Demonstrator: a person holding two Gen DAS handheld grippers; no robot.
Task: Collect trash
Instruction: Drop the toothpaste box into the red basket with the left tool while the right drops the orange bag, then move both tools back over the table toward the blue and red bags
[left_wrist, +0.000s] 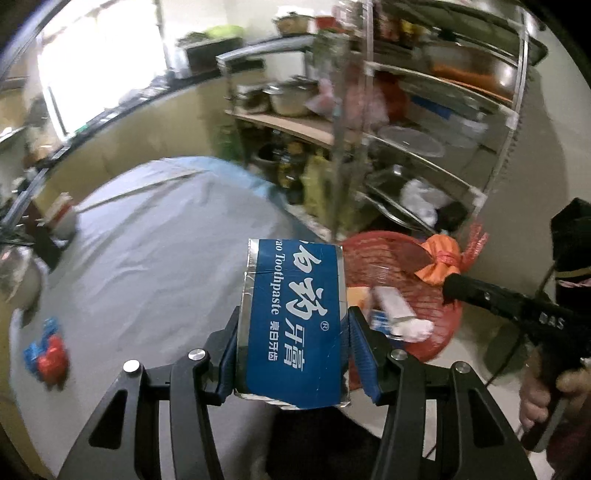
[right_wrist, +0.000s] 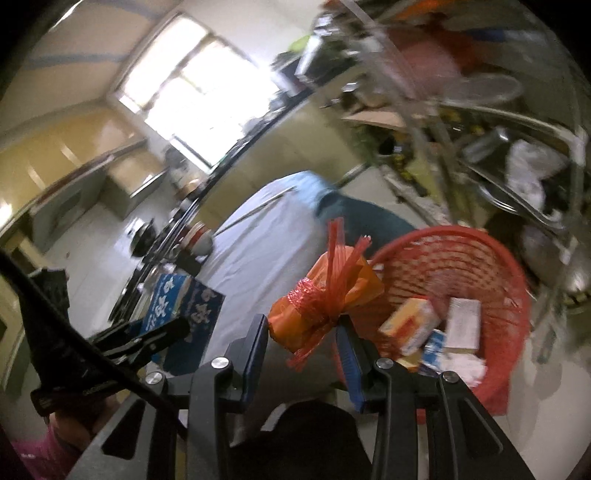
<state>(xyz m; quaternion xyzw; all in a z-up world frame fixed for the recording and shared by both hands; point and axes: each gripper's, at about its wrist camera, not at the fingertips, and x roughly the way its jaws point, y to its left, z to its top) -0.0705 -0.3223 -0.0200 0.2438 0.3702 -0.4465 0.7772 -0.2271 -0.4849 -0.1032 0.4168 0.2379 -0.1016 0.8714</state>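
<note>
1. The left gripper (left_wrist: 293, 354) has its blue fingers (left_wrist: 229, 354) pinching a blue toothpaste box (left_wrist: 295, 325), held above the grey-covered counter (left_wrist: 155, 240).
2. The right gripper (right_wrist: 301, 354) has its fingers pinching an orange bag tied with red netting (right_wrist: 325, 295), just beside the red basket (right_wrist: 491, 258).
3. The basket holds several small cartons and crumpled white paper.
4. A blue-and-red wrapper (left_wrist: 46, 350) lies on the counter, well apart from the basket.
</note>
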